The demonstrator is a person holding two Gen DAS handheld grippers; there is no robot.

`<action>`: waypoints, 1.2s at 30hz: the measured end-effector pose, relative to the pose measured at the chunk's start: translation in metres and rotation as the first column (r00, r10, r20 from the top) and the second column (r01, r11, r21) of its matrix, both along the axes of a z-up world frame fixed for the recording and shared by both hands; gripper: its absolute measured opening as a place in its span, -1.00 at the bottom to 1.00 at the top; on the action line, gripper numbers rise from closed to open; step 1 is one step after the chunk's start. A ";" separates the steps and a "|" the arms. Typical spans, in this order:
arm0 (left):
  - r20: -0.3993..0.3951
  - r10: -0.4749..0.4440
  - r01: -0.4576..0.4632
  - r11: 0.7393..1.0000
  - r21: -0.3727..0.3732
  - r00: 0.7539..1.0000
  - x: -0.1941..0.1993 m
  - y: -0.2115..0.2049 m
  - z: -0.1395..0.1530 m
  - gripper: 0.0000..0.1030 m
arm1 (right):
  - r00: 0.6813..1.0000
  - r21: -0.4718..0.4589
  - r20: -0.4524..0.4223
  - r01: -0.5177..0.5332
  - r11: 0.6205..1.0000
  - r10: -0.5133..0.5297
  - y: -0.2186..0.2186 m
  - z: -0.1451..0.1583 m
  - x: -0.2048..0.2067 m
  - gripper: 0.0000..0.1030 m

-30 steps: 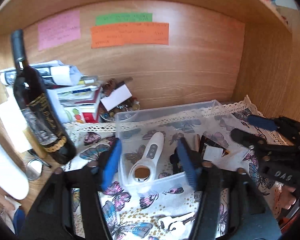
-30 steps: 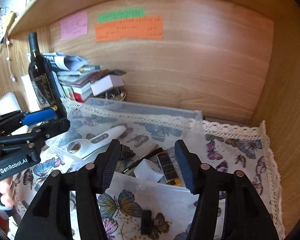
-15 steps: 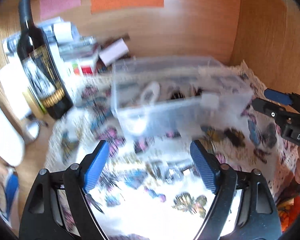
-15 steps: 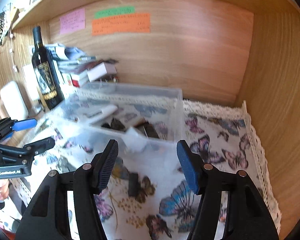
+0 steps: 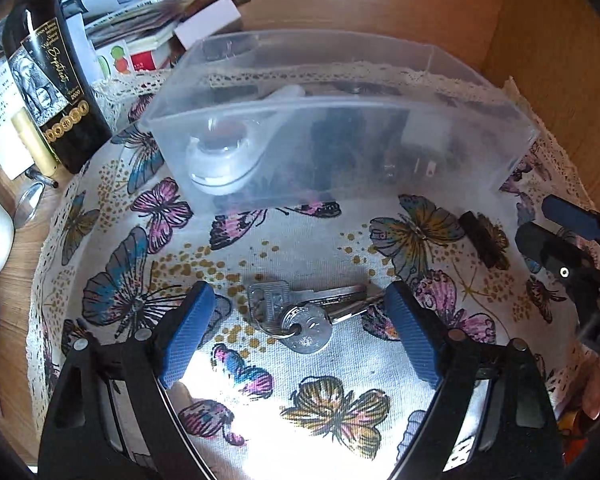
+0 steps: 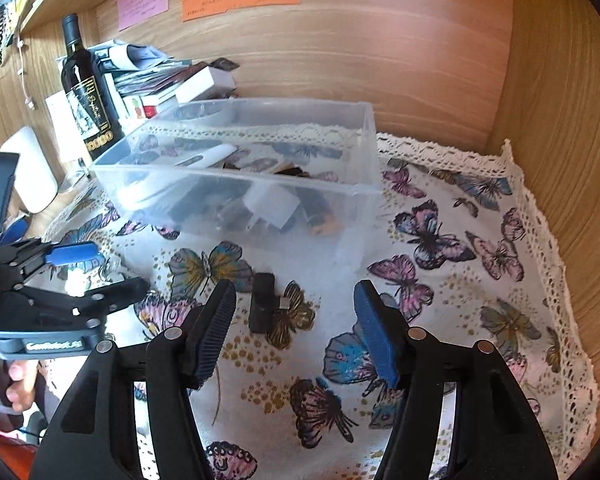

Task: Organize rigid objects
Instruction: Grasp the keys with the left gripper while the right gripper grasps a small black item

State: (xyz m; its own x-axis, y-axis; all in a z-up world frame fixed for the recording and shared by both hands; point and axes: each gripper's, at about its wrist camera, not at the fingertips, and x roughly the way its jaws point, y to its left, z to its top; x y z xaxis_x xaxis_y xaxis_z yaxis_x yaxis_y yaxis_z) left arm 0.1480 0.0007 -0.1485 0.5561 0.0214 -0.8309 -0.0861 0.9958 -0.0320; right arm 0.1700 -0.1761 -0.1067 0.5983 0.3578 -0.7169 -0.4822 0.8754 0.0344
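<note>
A bunch of silver keys (image 5: 300, 316) lies on the butterfly cloth (image 5: 220, 248), between the open fingers of my left gripper (image 5: 296, 308), which is low over it. A small black USB stick (image 6: 262, 306) lies on the cloth just ahead of my open, empty right gripper (image 6: 296, 300); it also shows in the left wrist view (image 5: 482, 238). A clear plastic bin (image 5: 340, 136) behind them holds a white thermometer (image 5: 224, 156), a white plug (image 6: 272, 204) and dark small items. The left gripper also shows in the right wrist view (image 6: 96, 268).
A dark wine bottle (image 5: 48, 76) stands left of the bin, with a stack of books and papers (image 5: 148, 32) behind it. Wooden walls close the back and right (image 6: 560, 120). The cloth's lace edge (image 6: 540, 208) runs along the right.
Both grippers have pulled back from over the bin and dropped toward the cloth in front of it. The left now frames the keys and the right faces the USB stick.
</note>
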 end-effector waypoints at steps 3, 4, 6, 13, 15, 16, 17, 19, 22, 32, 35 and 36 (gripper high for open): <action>0.000 0.008 -0.008 1.000 0.021 1.000 0.000 -0.003 -0.003 0.80 | 0.999 0.004 -0.022 -0.025 1.000 0.025 0.004 -0.006 0.002 0.13; 0.003 0.012 -0.012 1.000 0.016 1.000 0.000 -0.003 -0.004 0.80 | 0.999 0.006 -0.029 -0.032 0.999 0.032 0.005 -0.007 0.003 0.13; 0.005 0.018 -0.018 1.000 0.009 1.000 -0.001 -0.002 -0.005 0.80 | 0.997 0.020 -0.050 -0.050 0.999 0.051 0.007 -0.011 0.004 0.13; 0.031 -0.006 0.005 1.000 0.025 1.000 0.000 -0.005 -0.003 0.28 | 0.991 -0.031 -0.114 -0.071 0.997 0.067 0.023 -0.031 0.015 -0.05; 0.040 -0.021 0.020 0.999 0.031 0.999 -0.001 -0.008 -0.003 0.13 | 0.993 -0.047 -0.100 -0.068 0.997 0.063 0.025 -0.031 0.015 -0.24; 0.043 -0.030 0.029 0.999 0.026 0.999 -0.002 -0.008 -0.002 -0.08 | 0.993 -0.051 -0.097 -0.069 0.996 0.063 0.025 -0.032 0.015 -0.30; 0.046 -0.034 0.033 0.999 0.023 0.998 -0.001 -0.009 -0.002 -0.14 | 0.994 -0.055 -0.091 -0.068 0.996 0.063 0.026 -0.032 0.014 -0.41; 0.050 -0.041 0.040 0.999 0.019 0.998 -0.003 -0.009 -0.001 -0.29 | 0.994 -0.056 -0.085 -0.069 0.996 0.064 0.025 -0.032 0.013 -0.54; 0.056 -0.047 0.047 0.999 0.004 0.997 -0.005 -0.007 0.001 -0.41 | 0.995 -0.043 -0.080 -0.063 0.997 0.059 0.023 -0.031 0.013 -0.54; 0.090 -0.102 0.104 0.994 -0.027 0.991 -0.014 -0.007 0.015 -0.86 | 0.999 0.004 -0.036 -0.021 1.000 0.021 0.014 -0.014 0.006 -0.54; 0.097 -0.099 0.103 0.994 -0.041 0.990 -0.017 -0.004 0.017 -0.86 | 1.000 0.011 -0.012 -0.021 1.000 0.021 0.014 -0.006 0.001 -0.54; 0.101 -0.096 0.100 0.994 -0.042 0.990 -0.019 -0.003 0.018 -0.86 | 1.000 0.013 -0.006 -0.020 1.000 0.020 0.015 -0.005 0.001 -0.54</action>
